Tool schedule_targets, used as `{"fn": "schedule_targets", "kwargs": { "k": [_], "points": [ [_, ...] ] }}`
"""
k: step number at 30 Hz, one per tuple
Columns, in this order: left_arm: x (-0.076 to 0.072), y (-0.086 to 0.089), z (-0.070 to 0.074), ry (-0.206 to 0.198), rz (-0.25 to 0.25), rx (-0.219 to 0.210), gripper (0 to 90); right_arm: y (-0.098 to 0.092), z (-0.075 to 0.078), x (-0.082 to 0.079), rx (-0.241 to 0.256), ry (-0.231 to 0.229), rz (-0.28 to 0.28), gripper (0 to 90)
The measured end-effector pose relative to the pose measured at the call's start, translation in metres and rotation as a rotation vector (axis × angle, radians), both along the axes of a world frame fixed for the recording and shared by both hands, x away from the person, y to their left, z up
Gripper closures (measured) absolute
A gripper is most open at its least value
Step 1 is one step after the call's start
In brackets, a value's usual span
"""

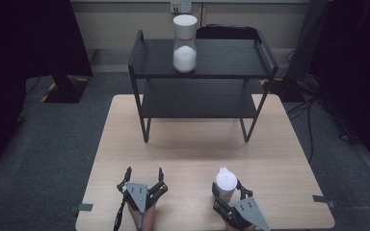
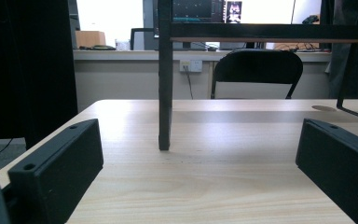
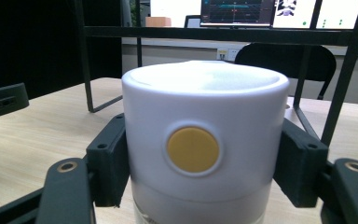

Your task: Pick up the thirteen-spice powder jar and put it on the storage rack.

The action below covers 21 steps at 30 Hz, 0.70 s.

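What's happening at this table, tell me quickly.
A person works two handheld grippers at a wooden table. The right gripper is shut on a white-lidded container with a yellow button, near the table's front edge. The left gripper rests open, holding nothing. A matching container stands on the top of the black shelf rack.
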<state>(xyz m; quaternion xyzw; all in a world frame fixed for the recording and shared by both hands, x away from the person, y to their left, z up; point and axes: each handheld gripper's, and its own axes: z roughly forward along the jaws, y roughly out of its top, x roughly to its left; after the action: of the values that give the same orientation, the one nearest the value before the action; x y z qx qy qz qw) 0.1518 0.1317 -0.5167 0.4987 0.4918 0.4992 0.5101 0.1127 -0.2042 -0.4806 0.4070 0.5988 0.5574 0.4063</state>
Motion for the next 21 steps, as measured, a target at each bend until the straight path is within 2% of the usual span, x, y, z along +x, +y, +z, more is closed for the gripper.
{"fn": "schedule_targets", "kwargs": {
  "k": [7, 21],
  "points": [
    [0.000, -0.001, 0.000, 0.000, 0.004, 0.000, 0.2, -0.010, 0.010, 0.004, 0.003, -0.002, 0.043, 29.8],
    [0.000, -0.001, 0.000, 0.000, 0.006, 0.000, 0.2, -0.023, 0.034, 0.014, -0.026, -0.003, 0.114, 29.9]
  ]
}}
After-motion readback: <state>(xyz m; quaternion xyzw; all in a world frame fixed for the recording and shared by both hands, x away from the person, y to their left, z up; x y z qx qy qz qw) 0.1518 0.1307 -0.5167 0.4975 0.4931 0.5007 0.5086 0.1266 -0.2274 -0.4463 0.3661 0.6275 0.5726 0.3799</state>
